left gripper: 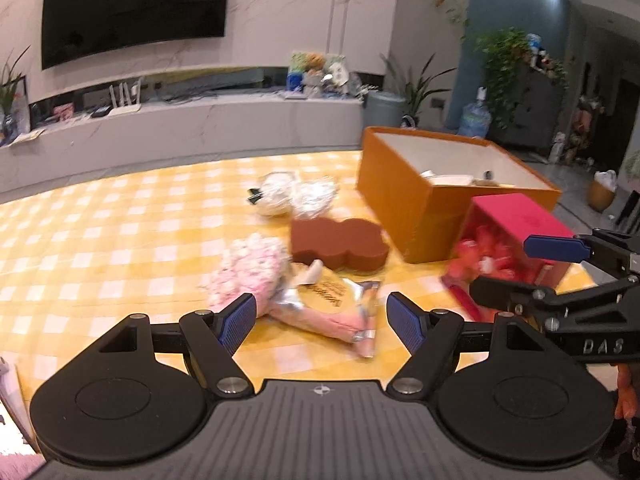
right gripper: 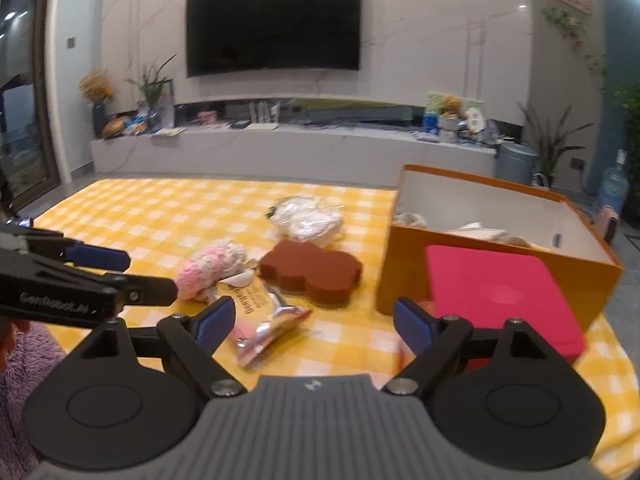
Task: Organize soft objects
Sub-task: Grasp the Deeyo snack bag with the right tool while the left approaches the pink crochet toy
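On the yellow checked table lie a pink fluffy toy [left gripper: 248,270] [right gripper: 212,266], a brown flower-shaped sponge [left gripper: 338,243] [right gripper: 312,270], a foil snack packet [left gripper: 332,312] [right gripper: 266,318] and white items in clear plastic [left gripper: 296,194] [right gripper: 306,218]. An open orange box [left gripper: 448,192] [right gripper: 492,252] stands at the right with a few pale items inside. My left gripper [left gripper: 322,322] is open and empty, just above the packet. My right gripper [right gripper: 314,324] is open and empty, right of the packet. Each gripper shows in the other's view, the right [left gripper: 520,268] and the left [right gripper: 132,276].
A red box [left gripper: 516,232] [right gripper: 504,300] leans against the orange box at the table's right front, red contents showing. A purple fluffy cloth [right gripper: 24,380] lies at the near left. A TV wall and a low cabinet stand behind the table.
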The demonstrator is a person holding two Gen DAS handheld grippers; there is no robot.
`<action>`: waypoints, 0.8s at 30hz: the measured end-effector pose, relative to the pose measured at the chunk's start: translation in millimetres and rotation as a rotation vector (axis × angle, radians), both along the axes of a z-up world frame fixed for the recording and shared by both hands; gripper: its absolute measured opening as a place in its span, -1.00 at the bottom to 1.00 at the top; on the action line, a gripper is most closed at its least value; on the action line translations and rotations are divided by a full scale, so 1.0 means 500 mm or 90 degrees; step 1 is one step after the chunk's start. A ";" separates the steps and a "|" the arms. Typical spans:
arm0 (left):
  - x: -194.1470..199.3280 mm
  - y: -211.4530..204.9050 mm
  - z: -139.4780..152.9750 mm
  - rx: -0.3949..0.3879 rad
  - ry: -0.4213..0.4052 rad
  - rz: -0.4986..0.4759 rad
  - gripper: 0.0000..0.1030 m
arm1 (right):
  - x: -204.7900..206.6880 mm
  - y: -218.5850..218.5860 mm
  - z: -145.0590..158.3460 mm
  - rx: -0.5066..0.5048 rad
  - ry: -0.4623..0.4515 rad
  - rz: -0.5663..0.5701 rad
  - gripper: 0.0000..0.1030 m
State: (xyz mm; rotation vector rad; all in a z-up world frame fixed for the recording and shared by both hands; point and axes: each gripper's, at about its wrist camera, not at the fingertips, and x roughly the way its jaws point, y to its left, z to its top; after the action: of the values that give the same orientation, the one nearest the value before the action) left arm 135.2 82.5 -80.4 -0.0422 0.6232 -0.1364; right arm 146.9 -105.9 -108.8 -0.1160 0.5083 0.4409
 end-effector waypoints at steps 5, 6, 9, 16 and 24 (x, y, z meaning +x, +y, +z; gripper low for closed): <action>0.032 0.013 0.005 0.053 0.012 -0.001 0.69 | 0.048 0.047 -0.024 -0.042 0.036 0.053 0.78; 0.038 0.017 0.005 0.056 0.017 -0.001 0.69 | 0.060 0.059 -0.029 -0.059 0.041 0.062 0.78; 0.059 0.036 0.003 0.051 0.032 0.005 0.70 | 0.090 0.085 -0.042 -0.081 0.047 0.086 0.78; 0.110 0.079 -0.003 0.034 0.045 0.021 0.69 | 0.172 0.155 -0.081 -0.126 0.111 0.134 0.78; 0.143 0.110 -0.030 -0.009 0.056 0.050 0.69 | 0.251 0.200 -0.109 -0.132 0.141 0.160 0.78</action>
State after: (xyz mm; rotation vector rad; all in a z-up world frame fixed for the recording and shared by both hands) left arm 206.5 137.3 -95.2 -0.0871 0.7073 -0.0634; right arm 272.5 -5.8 -163.4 -0.3361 0.7617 0.6494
